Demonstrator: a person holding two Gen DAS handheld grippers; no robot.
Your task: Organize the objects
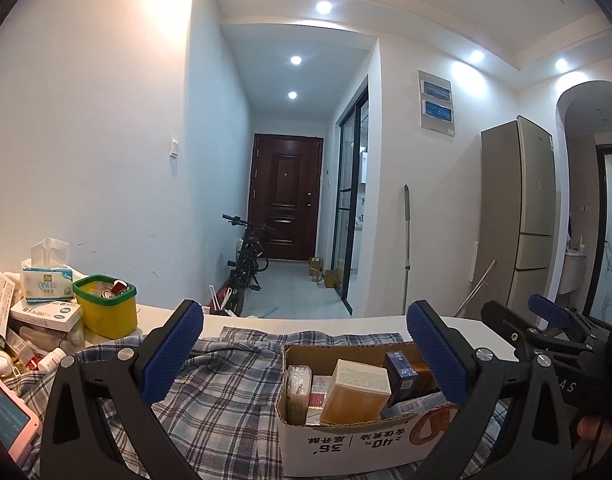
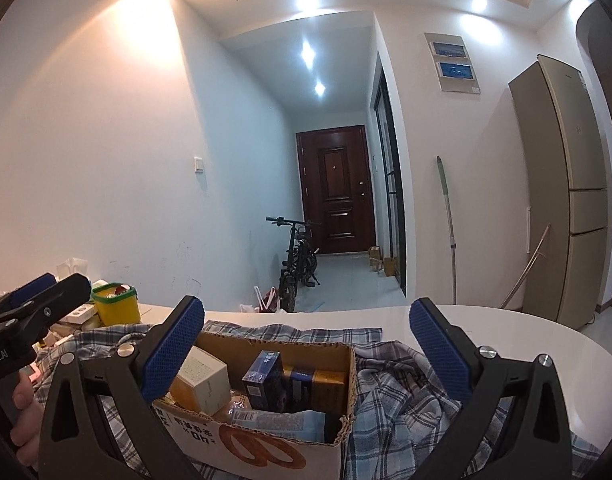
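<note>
An open cardboard box [image 1: 346, 446] sits on a plaid cloth [image 1: 225, 392] on the white table. It holds several small packages, among them a yellow-orange carton [image 1: 356, 390] and a dark blue box [image 1: 402, 372]. My left gripper [image 1: 306, 344] is open and empty, hovering above the box's left side. The right wrist view shows the same box [image 2: 265, 436], the dark blue box [image 2: 263, 376] and a pale carton [image 2: 203, 376]. My right gripper [image 2: 306, 344] is open and empty above the box. Each gripper shows at the edge of the other's view.
At the left stand a yellow tub with a green rim [image 1: 105, 306], a tissue pack [image 1: 45, 280], white boxes [image 1: 45, 316], small bottles and a pink device [image 1: 5, 416]. The table's far edge [image 1: 306, 322] is behind the cloth. Beyond are a hallway, a bicycle and a fridge.
</note>
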